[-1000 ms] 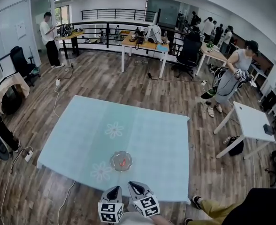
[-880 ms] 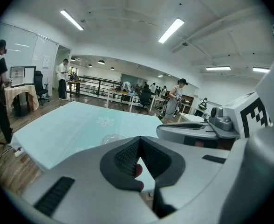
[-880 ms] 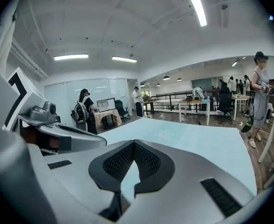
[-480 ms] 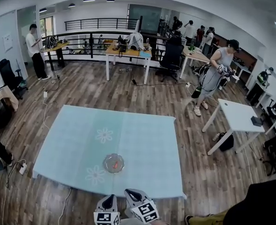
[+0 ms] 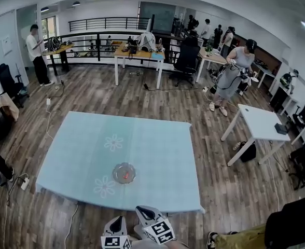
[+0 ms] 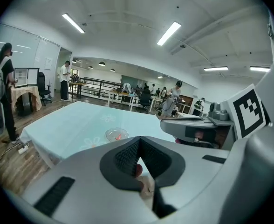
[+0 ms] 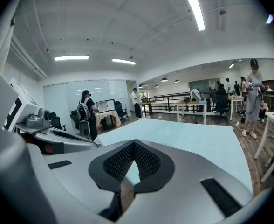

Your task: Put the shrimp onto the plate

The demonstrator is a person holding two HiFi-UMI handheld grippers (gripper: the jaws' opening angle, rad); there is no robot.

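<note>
The plate (image 5: pixel 124 173) is the only container on the desk (image 5: pixel 163 154), which is covered in a pale blue cloth. It is a small, round dish of clear glass. The shrimp (image 5: pixel 126 175) lies inside it, a single orange-red piece close to the plate's middle, and nothing else is in the dish. From the left gripper view the plate (image 6: pixel 116 134) shows as a shallow glass rim with the shrimp (image 6: pixel 120 136) resting in it.

Two white flower prints mark the cloth. One flower print (image 5: pixel 113 142) lies beyond the plate and the other flower print (image 5: pixel 104 187) lies on the near side of the plate, a little to its left. The plate sits between them, apart from both.

Both grippers hang on the near side of the plate, past the desk's near edge and well apart from the dish. The left gripper (image 5: pixel 118 222) is a little left of the plate and the right gripper (image 5: pixel 144 211) a little right of it, the two close side by side. The left gripper (image 6: pixel 139 139) has its ribbed pads pressed together with no object of the desk between them. The right gripper (image 7: pixel 133 143) is likewise pressed together on nothing. Neither touches the plate or the shrimp.
</note>
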